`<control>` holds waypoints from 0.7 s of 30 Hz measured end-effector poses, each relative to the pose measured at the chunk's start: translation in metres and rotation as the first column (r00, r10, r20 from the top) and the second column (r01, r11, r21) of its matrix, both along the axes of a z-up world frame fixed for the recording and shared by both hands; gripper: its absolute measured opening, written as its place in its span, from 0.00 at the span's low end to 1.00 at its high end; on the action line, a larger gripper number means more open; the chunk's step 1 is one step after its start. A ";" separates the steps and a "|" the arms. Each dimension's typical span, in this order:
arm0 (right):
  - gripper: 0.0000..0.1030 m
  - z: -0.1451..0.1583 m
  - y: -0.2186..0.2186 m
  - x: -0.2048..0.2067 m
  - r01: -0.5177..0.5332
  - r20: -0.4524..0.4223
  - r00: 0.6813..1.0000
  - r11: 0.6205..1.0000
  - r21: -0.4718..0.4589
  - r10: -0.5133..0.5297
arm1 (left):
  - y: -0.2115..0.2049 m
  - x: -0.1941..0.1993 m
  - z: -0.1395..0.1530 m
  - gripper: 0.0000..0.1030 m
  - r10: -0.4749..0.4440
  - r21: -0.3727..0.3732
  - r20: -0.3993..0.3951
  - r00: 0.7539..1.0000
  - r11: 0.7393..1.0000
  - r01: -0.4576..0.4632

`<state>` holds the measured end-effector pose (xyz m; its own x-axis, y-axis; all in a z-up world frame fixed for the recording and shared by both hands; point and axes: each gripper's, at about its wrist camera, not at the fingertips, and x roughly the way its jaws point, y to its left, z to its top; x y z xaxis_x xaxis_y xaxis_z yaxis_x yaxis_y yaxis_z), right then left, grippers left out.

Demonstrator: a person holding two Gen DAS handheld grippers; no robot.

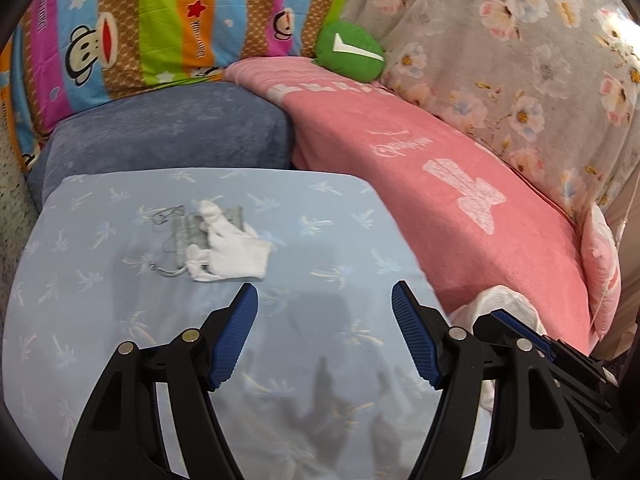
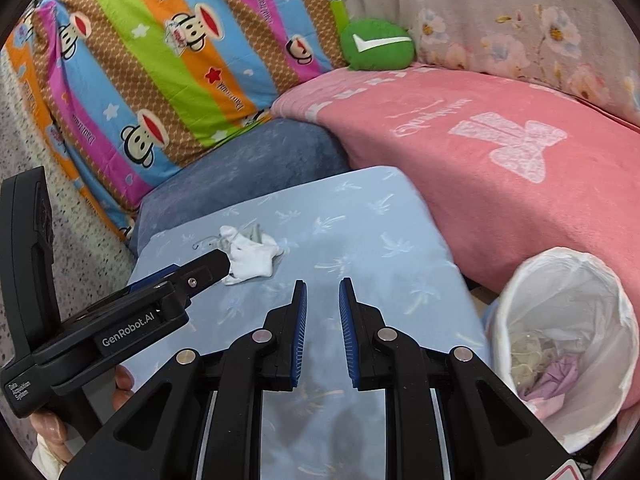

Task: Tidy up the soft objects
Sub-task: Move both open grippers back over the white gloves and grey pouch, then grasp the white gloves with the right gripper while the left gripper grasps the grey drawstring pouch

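A small white cloth [image 1: 234, 250] lies crumpled on a light blue pillow [image 1: 340, 220], partly over a grey cloth [image 1: 188, 228] with thin wire hooks beside it. My left gripper [image 1: 324, 296] hovers just short of them, open, nothing between its fingers. In the right wrist view the white cloth [image 2: 252, 258] sits at the tip of the left gripper [image 2: 218, 263], seen side-on. My right gripper [image 2: 323, 286] hangs over the blue pillow [image 2: 360, 216] with a narrow gap between its pads, holding nothing. A white-lined basket [image 2: 520, 300] at the right holds several soft pieces.
A pink blanket [image 1: 440, 152] runs along the right, with a green round plush [image 1: 348, 52] at its far end. Behind are a dark blue cushion [image 1: 168, 128], a striped monkey-print pillow [image 1: 160, 20] and a floral cover [image 1: 500, 40]. A hand [image 2: 120, 384] holds the left gripper.
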<state>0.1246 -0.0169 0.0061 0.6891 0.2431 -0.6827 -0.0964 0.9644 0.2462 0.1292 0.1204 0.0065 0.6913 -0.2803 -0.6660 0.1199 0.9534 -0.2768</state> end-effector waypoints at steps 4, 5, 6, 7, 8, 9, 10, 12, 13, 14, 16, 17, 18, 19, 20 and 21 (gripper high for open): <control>0.32 -0.010 0.024 0.019 -0.030 -0.019 0.999 0.999 -0.014 0.030 | 0.024 0.011 -0.012 0.67 0.041 0.018 -0.026 0.999 0.999 -0.041; 0.32 -0.014 0.031 0.025 -0.042 -0.026 0.999 0.999 -0.017 0.041 | 0.031 0.014 -0.015 0.69 0.055 0.022 -0.033 0.998 0.998 -0.054; 0.32 -0.018 0.038 0.032 -0.052 -0.033 0.998 0.998 -0.021 0.052 | 0.036 0.017 -0.018 0.69 0.063 0.028 -0.039 0.997 0.998 -0.062; 0.32 -0.021 0.042 0.037 -0.060 -0.040 0.997 0.998 -0.023 0.059 | 0.042 0.022 -0.022 0.69 0.073 0.036 -0.046 0.996 0.997 -0.072; 0.32 -0.025 0.048 0.043 -0.070 -0.048 0.997 0.997 -0.025 0.068 | 0.047 0.025 -0.026 0.70 0.082 0.046 -0.053 0.995 0.996 -0.080; 0.32 -0.030 0.054 0.049 -0.080 -0.056 0.995 0.996 -0.026 0.078 | 0.053 0.030 -0.030 0.73 0.094 0.059 -0.059 0.994 0.994 -0.090; 0.32 -0.034 0.059 0.055 -0.087 -0.063 0.994 0.996 -0.026 0.085 | 0.057 0.034 -0.033 0.74 0.105 0.068 -0.063 0.992 0.993 -0.100; 0.32 -0.043 0.070 0.069 -0.102 -0.079 0.992 0.994 -0.028 0.099 | 0.067 0.042 -0.039 0.75 0.122 0.078 -0.072 0.990 0.990 -0.116; 0.32 -0.047 0.076 0.074 -0.107 -0.085 0.991 0.994 -0.029 0.104 | 0.072 0.047 -0.043 0.75 0.129 0.082 -0.078 0.989 0.989 -0.122; 0.32 -0.051 0.080 0.081 -0.114 -0.093 0.989 0.993 -0.030 0.111 | 0.076 0.052 -0.046 0.75 0.135 0.086 -0.083 0.987 0.988 -0.128; 0.32 -0.061 0.088 0.094 -0.124 -0.109 0.987 0.992 -0.027 0.120 | 0.084 0.063 -0.053 0.76 0.152 0.095 -0.093 0.984 0.985 -0.144; 0.32 -0.066 0.091 0.100 -0.127 -0.117 0.985 0.992 -0.024 0.124 | 0.087 0.068 -0.056 0.76 0.156 0.097 -0.097 0.983 0.984 -0.147; 0.32 -0.070 0.093 0.105 -0.130 -0.124 0.984 0.991 -0.021 0.127 | 0.091 0.073 -0.059 0.76 0.162 0.099 -0.100 0.982 0.983 -0.152; 0.32 -0.074 0.095 0.110 -0.132 -0.130 0.983 0.991 -0.017 0.129 | 0.093 0.078 -0.062 0.76 0.166 0.103 -0.100 0.981 0.982 -0.156; 0.32 -0.078 0.098 0.115 -0.133 -0.136 0.982 0.991 -0.013 0.130 | 0.095 0.082 -0.064 0.76 0.169 0.108 -0.098 0.981 0.982 -0.158; 0.32 -0.083 0.099 0.120 -0.134 -0.141 0.981 0.991 -0.008 0.132 | 0.097 0.086 -0.067 0.76 0.172 0.112 -0.097 0.980 0.981 -0.161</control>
<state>0.2442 0.0820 -0.0768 0.5486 0.3132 -0.7752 -0.1897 0.9496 0.2495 0.2156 0.2178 -0.0601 0.6467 -0.0934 -0.7570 -0.0673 0.9816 -0.1786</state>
